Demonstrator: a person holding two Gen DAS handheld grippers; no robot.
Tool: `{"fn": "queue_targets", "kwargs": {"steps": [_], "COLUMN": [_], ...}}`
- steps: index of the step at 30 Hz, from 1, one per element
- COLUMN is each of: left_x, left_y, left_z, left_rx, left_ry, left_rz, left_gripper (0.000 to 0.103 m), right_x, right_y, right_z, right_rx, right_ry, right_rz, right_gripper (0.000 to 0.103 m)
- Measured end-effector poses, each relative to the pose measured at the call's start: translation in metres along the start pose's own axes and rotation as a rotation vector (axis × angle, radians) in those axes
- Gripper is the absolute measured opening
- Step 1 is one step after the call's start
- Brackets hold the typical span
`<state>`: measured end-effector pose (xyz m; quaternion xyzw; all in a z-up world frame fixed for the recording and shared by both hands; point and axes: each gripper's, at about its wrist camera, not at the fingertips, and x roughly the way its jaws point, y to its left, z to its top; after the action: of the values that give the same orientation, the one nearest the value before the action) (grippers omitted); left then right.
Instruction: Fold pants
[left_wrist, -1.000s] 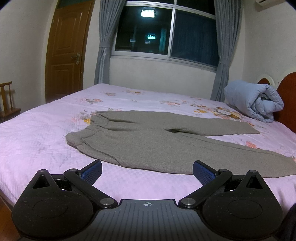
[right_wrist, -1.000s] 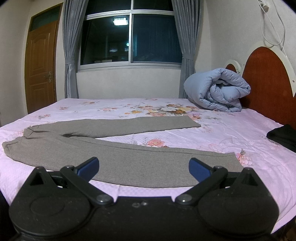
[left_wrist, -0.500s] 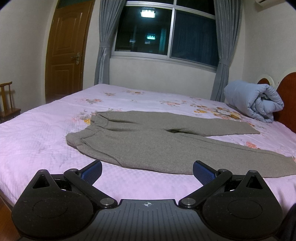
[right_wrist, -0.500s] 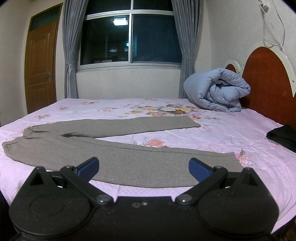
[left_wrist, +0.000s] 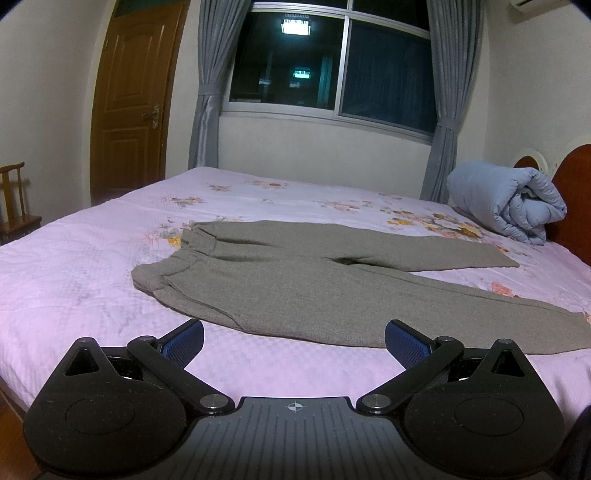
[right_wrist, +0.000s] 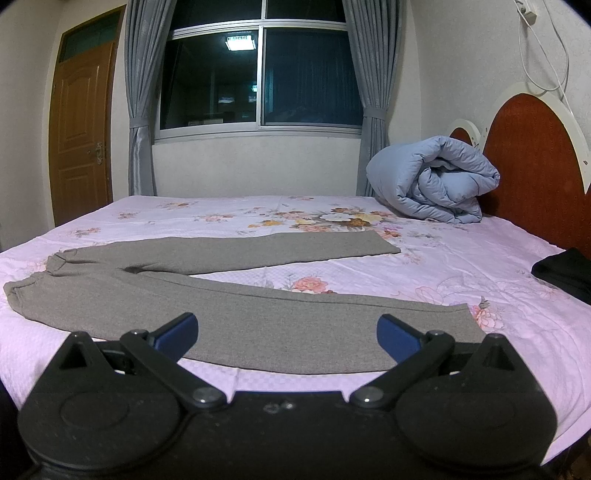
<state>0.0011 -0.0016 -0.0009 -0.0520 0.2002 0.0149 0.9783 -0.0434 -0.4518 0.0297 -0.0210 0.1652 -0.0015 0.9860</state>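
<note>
Pink floral bedsheet (left_wrist: 74, 266) across a wide bed, seen low from its near edge in both wrist views.

Nearest, left gripper (left_wrist: 293, 338) spread wide, blue pads (left_wrist: 183, 341) well apart, holding nothing, hovering over bare sheet just short of the near hem of the grey pants (left_wrist: 295, 280). Waistband end slightly left of and beyond this gripper, bunched at the elastic.

Right gripper (right_wrist: 286, 334) likewise spread wide, blue fingertips (right_wrist: 397, 338) apart, gripping nothing. Near pant leg directly ahead, its edge showing between the two fingers; contact with the cloth not clear from this angle.

Pants (right_wrist: 229, 314) lying flat and unfolded, legs splayed into a narrow V: near leg running rightward toward its cuff, far leg angled away behind it, a strip of sheet between.

Farther right, dark cloth (right_wrist: 565, 273) at the bed's edge. Beyond, rolled blue quilt (right_wrist: 432, 181) against a reddish headboard (right_wrist: 535, 166).

At the back, dark window (left_wrist: 332, 66) flanked by tied grey curtains (left_wrist: 205, 85), wooden door (left_wrist: 133, 99) to the left, wooden chair (left_wrist: 14, 206) by the wall.
</note>
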Motion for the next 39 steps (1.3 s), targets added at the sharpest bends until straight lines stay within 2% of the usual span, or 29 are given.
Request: {"fn": "queue_targets", "kwargs": {"steps": [32,35,37,39], "left_x": [-0.004,0.000,0.007,0.008], "left_y": [-0.002,-0.006,-0.006,-0.004], "left_z": [0.001,0.003,0.006,0.012], "left_rx": [0.000,0.016,0.024,0.042], "left_ry": [-0.007,0.031,0.079,0.051], "left_rz": [-0.002,0.047,0.021,0.021], "left_gripper": [0.103,0.103,0.103,0.103], "right_x": [-0.001,-0.004,-0.003,0.004], "right_y": [0.001,-0.001,-0.002,0.000], "right_z": [0.000,0.003,0.005,0.010], "right_rx": [0.001,0.013,0.007,-0.017], "right_ry": [0.001,-0.017,-0.028,-0.019], "right_rz": [0.000,-0.007,0.001,0.006], "right_gripper": [0.097,0.097,0.097,0.097]}}
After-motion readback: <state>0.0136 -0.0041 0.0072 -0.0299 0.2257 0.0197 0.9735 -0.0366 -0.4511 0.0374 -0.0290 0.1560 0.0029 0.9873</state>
